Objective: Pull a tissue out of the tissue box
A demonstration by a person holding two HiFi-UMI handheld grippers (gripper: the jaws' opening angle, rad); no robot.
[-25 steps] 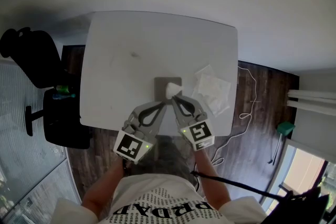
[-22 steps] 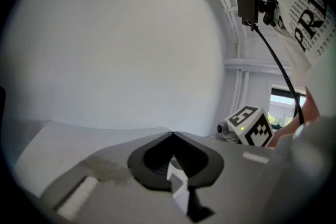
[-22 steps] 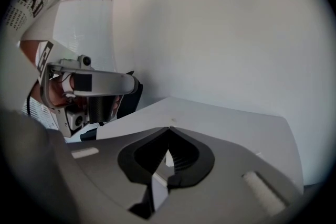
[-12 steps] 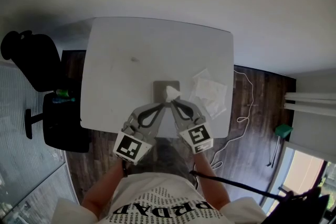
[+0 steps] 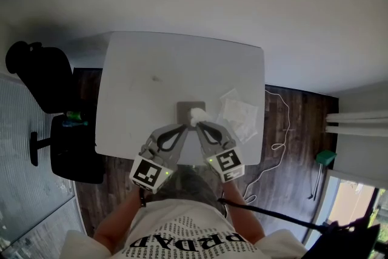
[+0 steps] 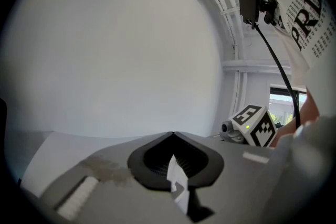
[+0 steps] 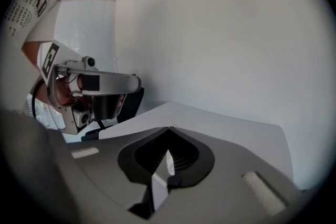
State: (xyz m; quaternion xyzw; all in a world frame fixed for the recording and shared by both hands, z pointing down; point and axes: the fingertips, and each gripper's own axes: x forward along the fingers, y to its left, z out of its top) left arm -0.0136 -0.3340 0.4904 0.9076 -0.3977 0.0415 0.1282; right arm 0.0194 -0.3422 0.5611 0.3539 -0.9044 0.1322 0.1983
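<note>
White bench (image 5: pixel 182 63) carries a grey rectangular tissue box (image 5: pixel 183 109), with a white tissue (image 5: pixel 197 114) standing up from its slot. At the box's near edge the left gripper (image 5: pixel 185 127) and right gripper (image 5: pixel 198 125) meet, both pairs of fingers closed on that tissue. The pull should go straight up.

The table (image 5: pixel 176 70) is smooth matt white, the tissue (image 5: pixel 197 113) crumpled soft paper, the floor (image 5: pixel 295 130) dark wood planks.
</note>
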